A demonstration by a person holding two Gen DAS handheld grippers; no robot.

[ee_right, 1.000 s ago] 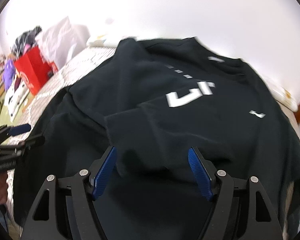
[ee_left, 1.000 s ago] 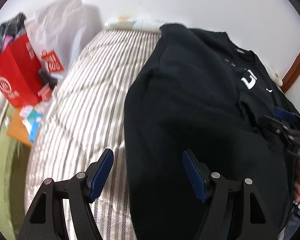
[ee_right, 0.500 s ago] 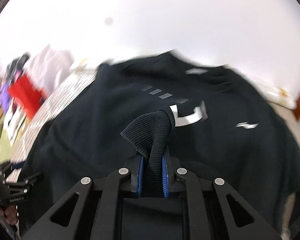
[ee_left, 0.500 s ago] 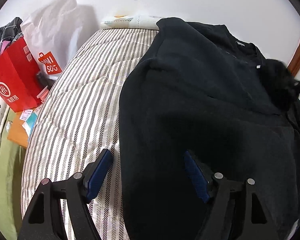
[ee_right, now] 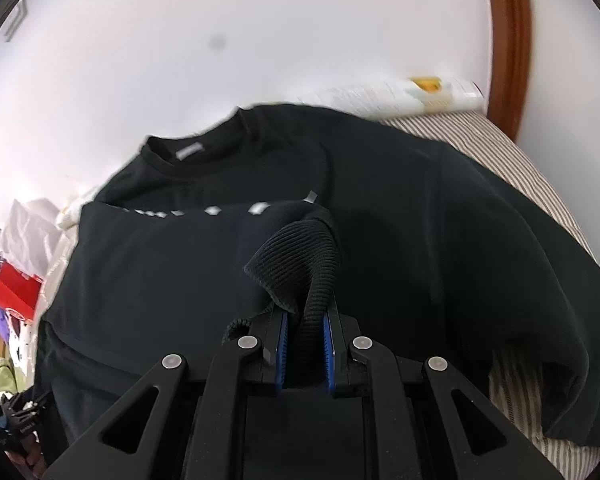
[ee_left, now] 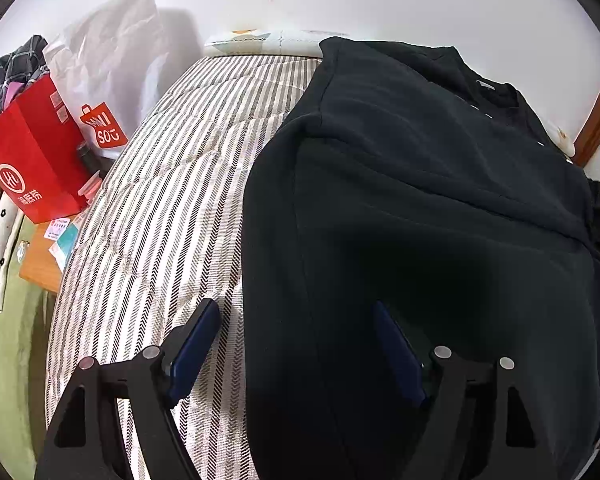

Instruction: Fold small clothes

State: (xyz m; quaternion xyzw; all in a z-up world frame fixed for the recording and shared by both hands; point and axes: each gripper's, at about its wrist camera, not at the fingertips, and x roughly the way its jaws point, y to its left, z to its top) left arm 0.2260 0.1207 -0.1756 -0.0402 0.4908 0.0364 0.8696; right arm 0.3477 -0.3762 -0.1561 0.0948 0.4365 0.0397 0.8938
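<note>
A black sweatshirt (ee_left: 420, 200) lies spread on a striped bed; it also shows in the right wrist view (ee_right: 400, 208) with its collar at the far side and white print across the chest. My left gripper (ee_left: 296, 344) is open and empty, straddling the sweatshirt's left lower edge. My right gripper (ee_right: 305, 344) is shut on the ribbed sleeve cuff (ee_right: 304, 256) and holds it lifted above the sweatshirt's body.
The striped bed cover (ee_left: 160, 220) extends left of the sweatshirt. A red paper bag (ee_left: 32, 160) and a white shopping bag (ee_left: 112, 80) stand beside the bed at left. A white wall and a wooden frame (ee_right: 508, 40) lie behind.
My right gripper closed on the sleeve cuff and has carried it up and across, swinging to the right. My left gripper stayed open and shifted slightly.
</note>
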